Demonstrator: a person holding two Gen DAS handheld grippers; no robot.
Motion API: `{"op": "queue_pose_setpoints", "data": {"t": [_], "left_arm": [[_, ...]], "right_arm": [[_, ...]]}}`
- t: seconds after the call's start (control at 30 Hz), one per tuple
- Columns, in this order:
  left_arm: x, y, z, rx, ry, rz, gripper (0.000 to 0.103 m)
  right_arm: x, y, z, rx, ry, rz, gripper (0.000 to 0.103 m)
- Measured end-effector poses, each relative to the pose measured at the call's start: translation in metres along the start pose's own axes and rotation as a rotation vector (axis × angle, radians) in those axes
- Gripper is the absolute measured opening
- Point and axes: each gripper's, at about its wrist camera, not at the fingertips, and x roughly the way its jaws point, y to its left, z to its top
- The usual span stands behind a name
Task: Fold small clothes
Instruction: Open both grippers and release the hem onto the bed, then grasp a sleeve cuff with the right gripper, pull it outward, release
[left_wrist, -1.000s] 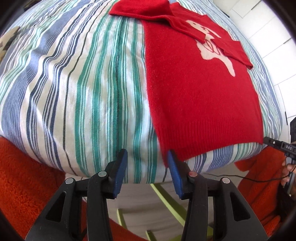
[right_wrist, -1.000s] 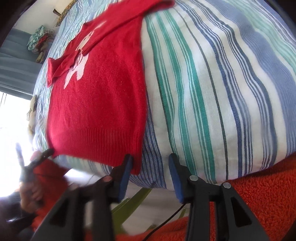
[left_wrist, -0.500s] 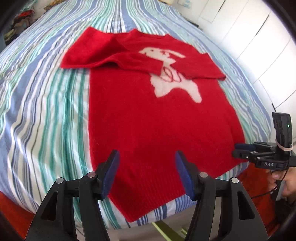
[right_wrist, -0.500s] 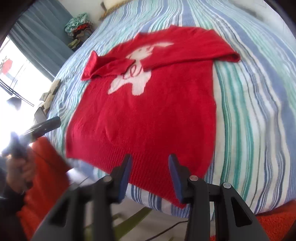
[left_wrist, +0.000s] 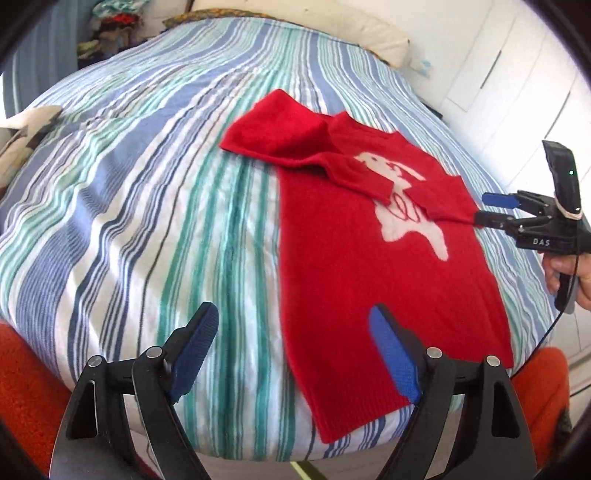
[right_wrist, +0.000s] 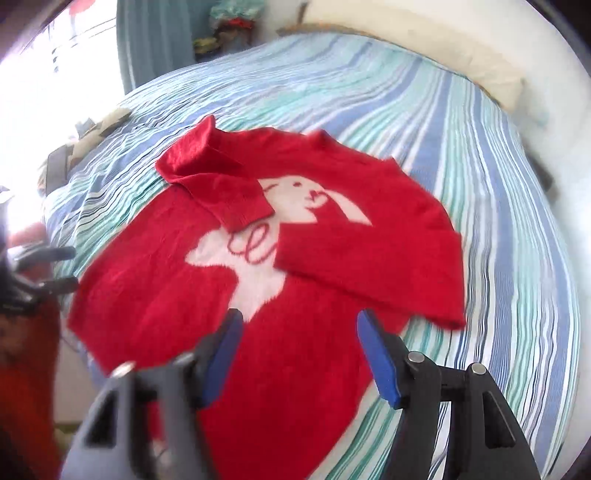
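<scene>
A small red sweater (left_wrist: 343, 258) with a white rabbit on it lies flat on the striped bed, both sleeves folded across its chest. It also shows in the right wrist view (right_wrist: 295, 295). My left gripper (left_wrist: 295, 354) is open and empty, above the bed at the sweater's lower left corner. My right gripper (right_wrist: 299, 354) is open and empty, above the sweater's lower body; it also shows from the side in the left wrist view (left_wrist: 491, 210), near the sweater's right edge.
The striped bedspread (left_wrist: 147, 203) covers the whole bed. A pale pillow (left_wrist: 332, 29) lies at the head. White cupboard doors (left_wrist: 517, 92) stand to the right. Clothes are piled by the blue curtain (right_wrist: 221, 33). My orange clothing (left_wrist: 26, 387) is at the bed's near edge.
Both grippers have risen from the sweater's hem at the bed's near edge and opened wider. The hem lies flat on the bed, free of both.
</scene>
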Motion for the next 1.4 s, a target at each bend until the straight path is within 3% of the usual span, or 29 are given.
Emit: {"op": "queue_pose_setpoints", "data": {"t": [0.1,0.17,0.23,0.27,0.3,0.4,0.5,0.6,0.67,0.8,0.93,0.97,1.0,1.03,1.07,1.13,1.17,1.2,1.23,1.27,1.4], "left_arm": [[0.005,0.016,-0.001,-0.044,0.010,0.060,0.086],[0.010,0.026,-0.001,-0.094,0.035,0.068,0.086],[0.014,0.034,-0.002,-0.141,0.055,0.067,0.085],[0.015,0.037,-0.002,-0.155,0.060,0.068,0.085],[0.016,0.038,-0.002,-0.163,0.062,0.068,0.085],[0.017,0.042,-0.004,-0.173,0.072,0.065,0.085],[0.023,0.038,-0.007,-0.162,0.089,0.074,0.086],[0.026,0.032,-0.007,-0.137,0.093,0.087,0.086],[0.027,0.028,-0.008,-0.120,0.097,0.095,0.086],[0.025,0.023,-0.009,-0.088,0.103,0.108,0.086],[0.025,0.025,-0.010,-0.087,0.106,0.111,0.086],[0.025,0.025,-0.010,-0.091,0.107,0.111,0.086],[0.026,0.025,-0.010,-0.092,0.108,0.112,0.086],[0.026,0.025,-0.010,-0.092,0.108,0.113,0.086],[0.026,0.025,-0.010,-0.091,0.108,0.114,0.086],[0.026,0.024,-0.011,-0.089,0.109,0.118,0.086],[0.026,0.024,-0.011,-0.087,0.110,0.119,0.086],[0.027,0.025,-0.010,-0.086,0.112,0.120,0.086],[0.027,0.025,-0.010,-0.086,0.113,0.120,0.086],[0.027,0.025,-0.010,-0.086,0.113,0.120,0.086],[0.028,0.025,-0.010,-0.086,0.113,0.122,0.086]], "right_arm": [[0.058,0.011,0.026,-0.125,0.035,0.043,0.064],[0.098,0.011,0.030,-0.117,0.078,0.034,0.063],[0.123,0.000,0.024,-0.057,0.107,0.031,0.042],[0.123,-0.010,0.022,0.000,0.092,0.023,0.015],[0.113,-0.026,0.018,0.078,0.053,0.007,0.009],[0.055,-0.099,-0.009,0.339,-0.098,-0.034,0.009],[-0.006,-0.188,-0.068,0.614,-0.193,-0.102,0.009],[-0.039,-0.259,-0.142,0.823,-0.180,-0.201,0.009],[-0.042,-0.288,-0.189,0.955,-0.158,-0.210,0.009],[-0.031,-0.310,-0.259,1.183,-0.161,-0.167,0.009],[-0.028,-0.312,-0.293,1.357,-0.297,-0.034,0.015],[-0.028,-0.312,-0.299,1.395,-0.317,-0.007,0.021],[-0.025,-0.315,-0.302,1.433,-0.337,0.025,0.038],[-0.024,-0.315,-0.305,1.466,-0.362,0.053,0.044],[-0.024,-0.315,-0.307,1.488,-0.392,0.074,0.050],[-0.026,-0.318,-0.307,1.514,-0.414,0.079,0.051],[-0.025,-0.319,-0.306,1.524,-0.400,0.066,0.049],[-0.022,-0.321,-0.304,1.536,-0.384,0.047,0.038],[-0.020,-0.321,-0.305,1.547,-0.367,0.023,0.026],[-0.020,-0.322,-0.304,1.546,-0.319,-0.026,0.004],[-0.045,-0.328,-0.301,1.441,-0.192,-0.323,0.003]]}}
